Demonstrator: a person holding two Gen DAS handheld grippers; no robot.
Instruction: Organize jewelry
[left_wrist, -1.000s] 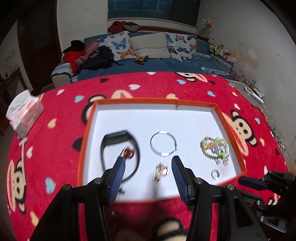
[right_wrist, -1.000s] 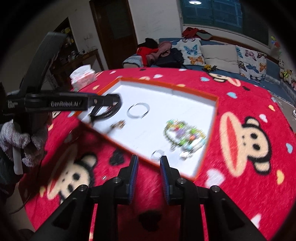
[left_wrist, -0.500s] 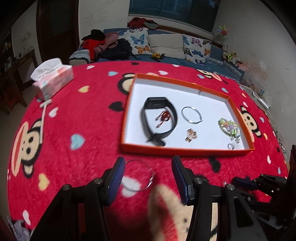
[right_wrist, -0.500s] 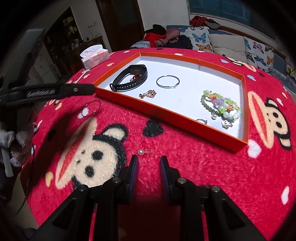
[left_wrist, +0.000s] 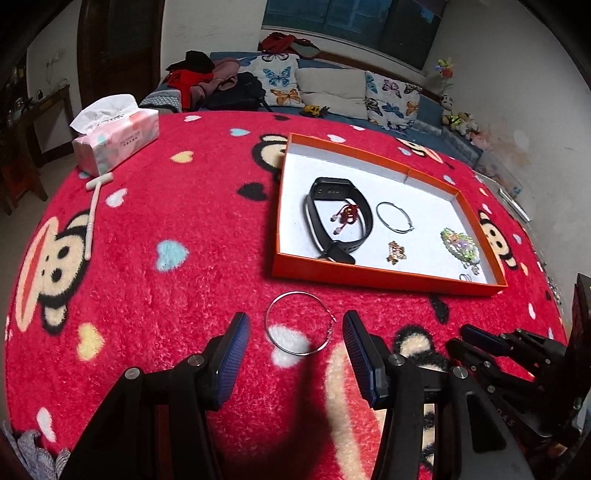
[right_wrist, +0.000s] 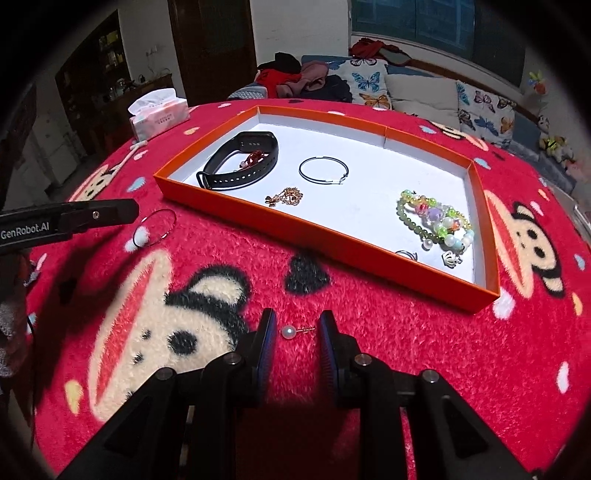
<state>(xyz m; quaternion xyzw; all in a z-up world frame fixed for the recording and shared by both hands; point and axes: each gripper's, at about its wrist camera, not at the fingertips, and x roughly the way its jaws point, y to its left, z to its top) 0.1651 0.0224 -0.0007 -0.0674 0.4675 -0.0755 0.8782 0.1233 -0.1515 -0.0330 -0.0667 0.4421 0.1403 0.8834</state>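
Observation:
A thin silver hoop earring (left_wrist: 266, 325) lies on the red cloth, in front of the orange tray (left_wrist: 388, 275). My left gripper (left_wrist: 294, 321) stands open around it, its pads apart from the wire. In the right wrist view a pearl stud earring (right_wrist: 288, 331) lies between the fingers of my open right gripper (right_wrist: 297, 325), untouched. The tray holds a black band (right_wrist: 221, 162), a red charm (left_wrist: 347, 214), a second hoop (right_wrist: 301, 173), a gold chain (right_wrist: 284, 195), a beaded bracelet (right_wrist: 436, 218) and a small ring (right_wrist: 406, 254).
The round table wears a red monkey-print cloth (left_wrist: 166, 295). A tissue box (left_wrist: 114, 136) and a white stick (left_wrist: 92, 221) lie at the far left. Behind the table stands a blue sofa (left_wrist: 332, 92) with pillows and clothes.
Both grippers have drawn back from over the tray toward the table's near side. The left now frames the loose hoop, the right the pearl stud. Neither jaw width changed.

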